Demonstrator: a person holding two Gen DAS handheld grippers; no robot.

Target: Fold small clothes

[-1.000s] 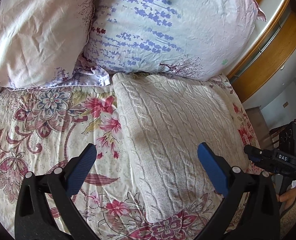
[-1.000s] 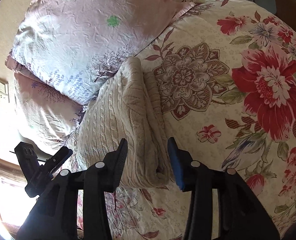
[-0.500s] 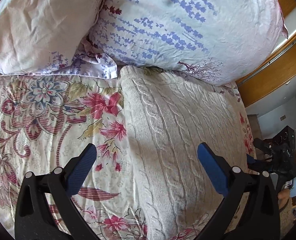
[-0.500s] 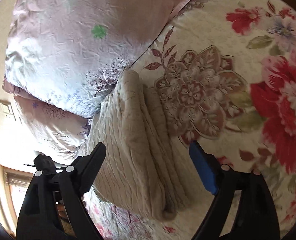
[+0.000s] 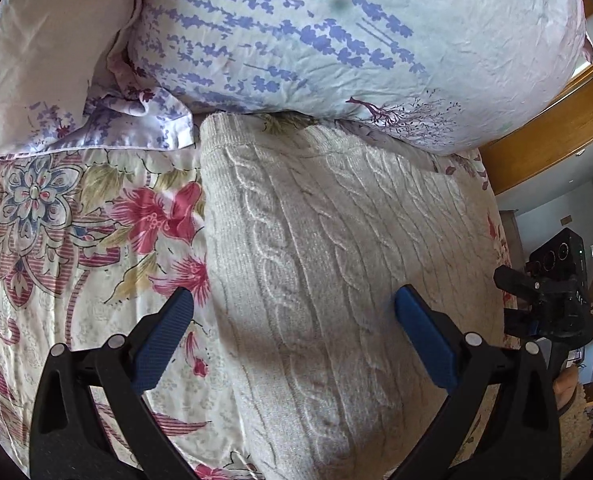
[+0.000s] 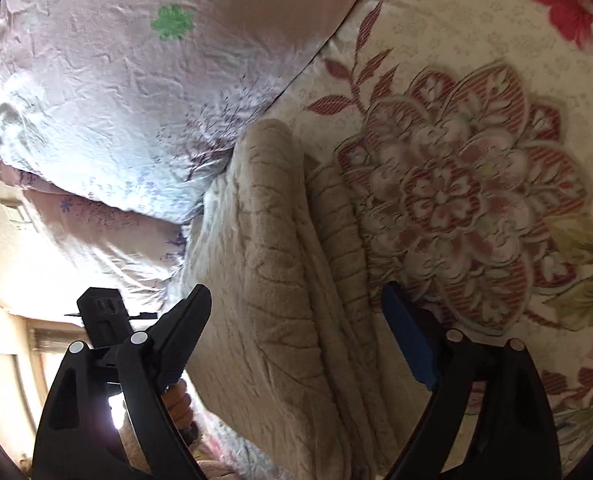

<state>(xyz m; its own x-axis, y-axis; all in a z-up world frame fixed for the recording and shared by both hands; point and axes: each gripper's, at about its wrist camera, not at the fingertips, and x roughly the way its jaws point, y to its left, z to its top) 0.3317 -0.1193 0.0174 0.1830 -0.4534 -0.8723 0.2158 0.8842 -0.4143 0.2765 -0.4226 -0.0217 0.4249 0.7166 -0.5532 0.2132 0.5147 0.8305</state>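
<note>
Fingers of both grippers spread wide, gripping nothing — left gripper (image 5: 292, 312) above folded sweater (image 5: 336, 260), right gripper (image 6: 296, 308) at its layered edge (image 6: 328, 264).

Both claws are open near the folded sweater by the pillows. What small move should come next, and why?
Probably draw both claws back. The cream sweater already lies folded in stacked layers on the floral bedspread, its far edge against the pillow. The left claw and right claw both stand wide open and grip nothing, so no further fold seems needed.
</note>
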